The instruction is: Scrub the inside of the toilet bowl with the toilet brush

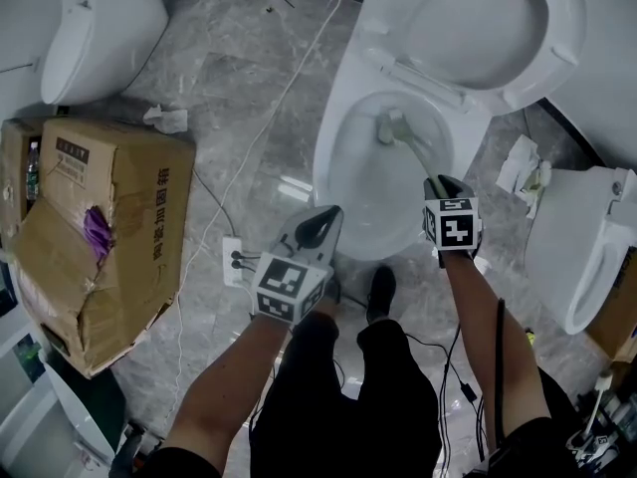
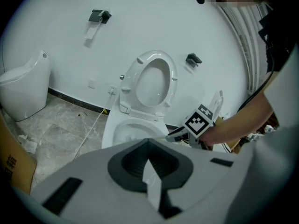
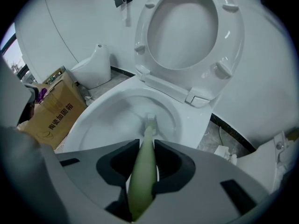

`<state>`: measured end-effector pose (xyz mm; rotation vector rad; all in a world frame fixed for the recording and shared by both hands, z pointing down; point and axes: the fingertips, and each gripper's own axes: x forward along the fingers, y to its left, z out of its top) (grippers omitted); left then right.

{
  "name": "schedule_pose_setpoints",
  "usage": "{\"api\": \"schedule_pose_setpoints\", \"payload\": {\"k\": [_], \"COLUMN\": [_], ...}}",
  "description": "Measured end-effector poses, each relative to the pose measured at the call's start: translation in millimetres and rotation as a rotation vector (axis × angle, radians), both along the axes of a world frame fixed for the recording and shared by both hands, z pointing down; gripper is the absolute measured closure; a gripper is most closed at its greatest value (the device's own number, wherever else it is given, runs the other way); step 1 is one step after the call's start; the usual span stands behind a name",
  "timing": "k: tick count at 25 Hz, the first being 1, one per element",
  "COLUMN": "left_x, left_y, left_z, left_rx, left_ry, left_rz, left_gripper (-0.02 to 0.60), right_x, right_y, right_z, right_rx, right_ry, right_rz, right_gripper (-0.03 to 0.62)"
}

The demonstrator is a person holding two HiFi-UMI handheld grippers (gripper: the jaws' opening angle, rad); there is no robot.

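At the far left a brown, creased cardboard box point(image 1: 100, 227) sits on the grey marble floor, and a thin white cable point(image 1: 261, 127) runs past it to a white power strip point(image 1: 235, 259) just beside our feet.

Our left gripper point(image 1: 320, 225) hangs in front of the bowl and touches nothing. Its dark pads are drawn together with nothing between them point(image 2: 149, 168).

Next comes the white ceramic toilet bowl point(image 1: 336, 152), its oval white seat point(image 1: 478, 18) tipped up behind it. The pale green toilet brush point(image 1: 413, 147) reaches down inside, its whitish bristle head resting near the back of the basin point(image 3: 149, 121).

Our right gripper point(image 1: 444, 185) is clamped on the far end of that handle, which runs straight out between the jaws point(image 3: 142, 171).

We judge the main risk to be leverage. Because the grip is at the very end of a smooth, tapering handle, a hard push against the porcelain could twist or slide the brush in the jaws. A quick stroke could also flick drops over the rim toward the power strip.
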<state>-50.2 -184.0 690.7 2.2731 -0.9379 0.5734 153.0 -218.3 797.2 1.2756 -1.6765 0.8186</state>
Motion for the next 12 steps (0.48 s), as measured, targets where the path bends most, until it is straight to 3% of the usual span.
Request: {"api": "schedule_pose_setpoints", "payload": {"k": [12], "left_x": [15], "left_y": [15], "left_z": [-5], "left_rx": [0.009], "left_ry": [-0.002], "left_rz": [0.023], "left_gripper": [0.574], "right_x": [6], "right_y": [40], "right_z": [-2], "right_rx": [-0.033], "right_ry": [-0.015], "right_rz": [0.009], "right_gripper": [0.488]}}
